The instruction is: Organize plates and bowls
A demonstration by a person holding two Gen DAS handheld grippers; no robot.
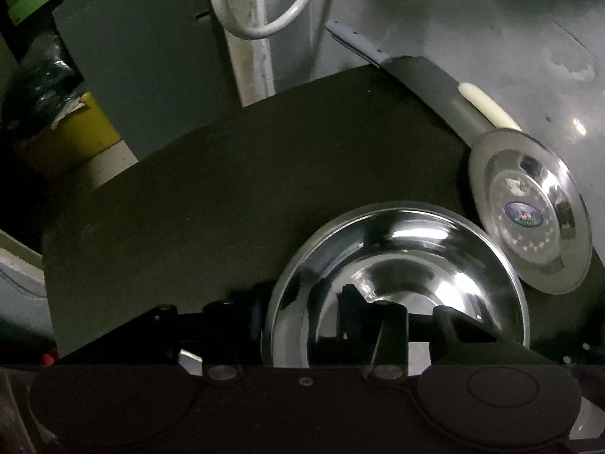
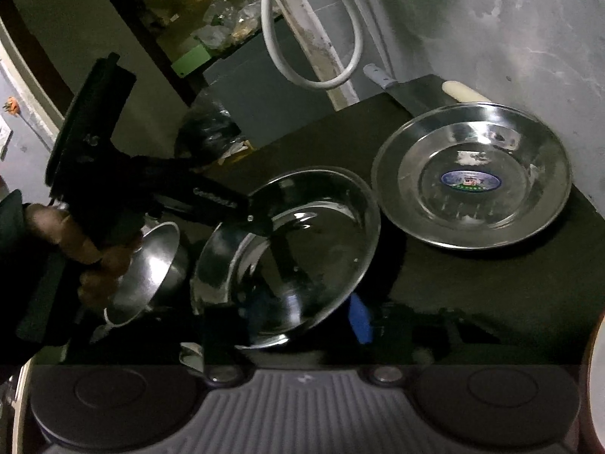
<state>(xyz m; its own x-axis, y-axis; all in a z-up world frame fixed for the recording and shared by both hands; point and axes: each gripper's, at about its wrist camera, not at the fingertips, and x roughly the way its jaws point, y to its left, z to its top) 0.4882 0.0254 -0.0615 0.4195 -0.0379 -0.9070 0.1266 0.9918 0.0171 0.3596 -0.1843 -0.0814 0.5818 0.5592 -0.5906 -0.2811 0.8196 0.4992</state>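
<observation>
Steel, light, rigid and slick, the bowl [image 2: 298, 249] beside the stickered plate [image 2: 472, 178] we take by its thin rim, left gripper [image 2: 257, 223] and right gripper [image 2: 287, 325] both clamped there.

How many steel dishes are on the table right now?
3. A stickered plate sits far right by the wall, a large bowl in the middle, and a smaller bowl at left behind the hand. Others may be hidden in the dark.

Bare, dim back kitchen or utility corner
Rough grey wall [image 2: 491, 38]; steel plate [image 2: 470, 178]; cleaver [image 2: 408, 90]; looped white cable [image 2: 314, 38]; cluttered shelf [image 2: 211, 26].
</observation>
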